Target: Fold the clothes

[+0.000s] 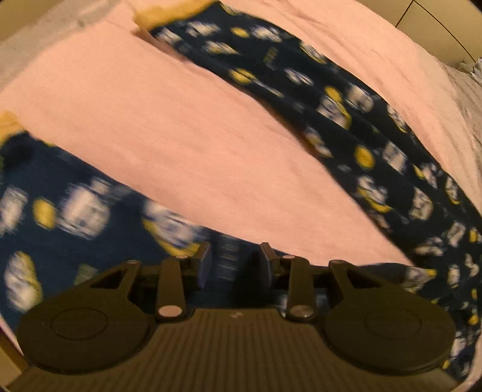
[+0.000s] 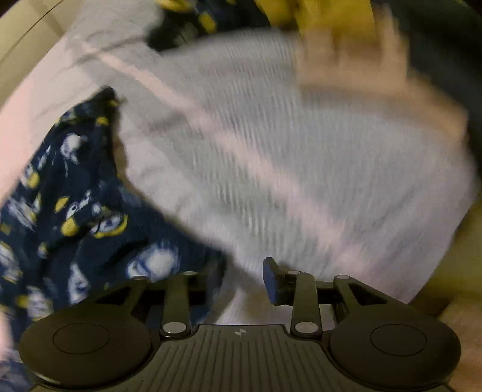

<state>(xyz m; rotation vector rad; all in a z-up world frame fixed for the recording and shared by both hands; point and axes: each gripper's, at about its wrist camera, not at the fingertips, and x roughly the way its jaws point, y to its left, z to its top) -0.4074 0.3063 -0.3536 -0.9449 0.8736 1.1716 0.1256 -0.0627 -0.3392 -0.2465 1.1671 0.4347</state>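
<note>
One pair of navy printed pajama pants [image 1: 346, 120] is lying on the pink sheet [image 1: 195, 144], its two legs running as long bands toward yellow cuffs [image 1: 162, 15] at upper left. The left gripper [image 1: 235, 265] is pinching navy fabric between narrowly set fingers. The right gripper [image 2: 241, 280] is hovering, partly parted and empty, over a pale ribbed blanket [image 2: 271, 150].

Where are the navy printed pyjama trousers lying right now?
In the left wrist view, the navy printed pyjama trousers lie spread on the pink bedsheet, legs splayed apart, one beneath the left gripper.
</note>
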